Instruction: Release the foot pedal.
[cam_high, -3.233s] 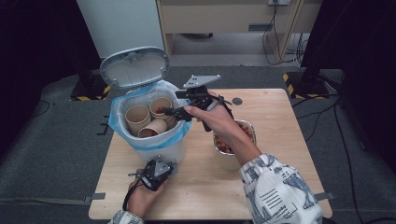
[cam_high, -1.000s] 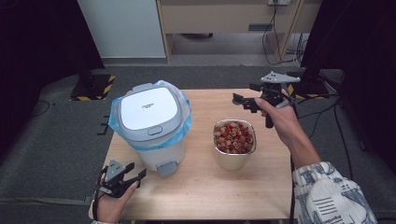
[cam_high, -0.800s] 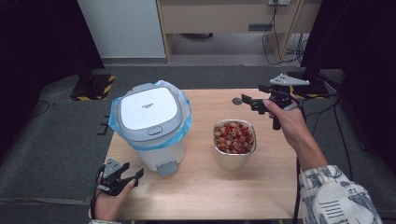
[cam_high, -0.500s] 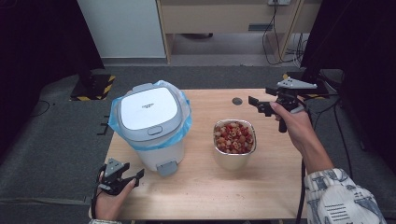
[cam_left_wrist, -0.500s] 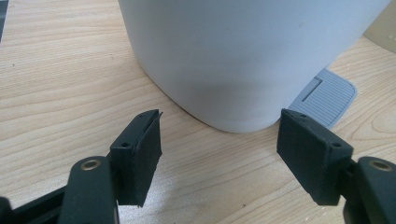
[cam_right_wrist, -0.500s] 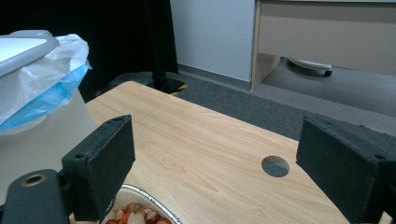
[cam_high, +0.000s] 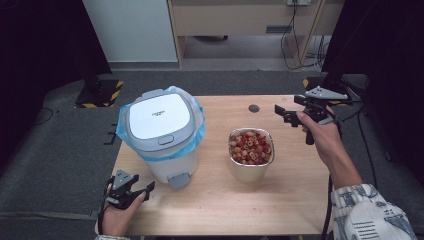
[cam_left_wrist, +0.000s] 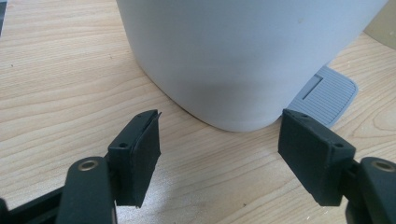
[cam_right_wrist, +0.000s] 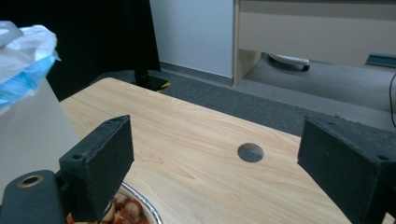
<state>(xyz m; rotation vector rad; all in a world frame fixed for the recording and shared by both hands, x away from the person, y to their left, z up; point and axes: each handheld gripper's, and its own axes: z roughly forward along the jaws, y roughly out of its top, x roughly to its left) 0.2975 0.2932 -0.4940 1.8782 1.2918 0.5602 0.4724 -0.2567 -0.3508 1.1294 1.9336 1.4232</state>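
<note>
The left claw (cam_high: 142, 189) rests at the table's (cam_high: 280, 200) near left corner, jaws just opened wide and empty, just short of the bin (cam_high: 161, 135); its own view cuts the bin (cam_left_wrist: 243, 56) off above the base, beside the pedal (cam_left_wrist: 327, 95); the right claw (cam_high: 281, 113) hovers past the bowl of snacks (cam_high: 251, 152), jaws parted, empty, having just widened slightly; the closed lid (cam_high: 157, 115) hides the bin's contents.

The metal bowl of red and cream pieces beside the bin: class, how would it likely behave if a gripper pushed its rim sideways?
The metal bowl looks thin-walled and shiny, so it would probably slide on the smooth table. It is heaped to the rim, so a sharp shove might spill pieces. Its broad base suggests it would not tip easily.
</note>
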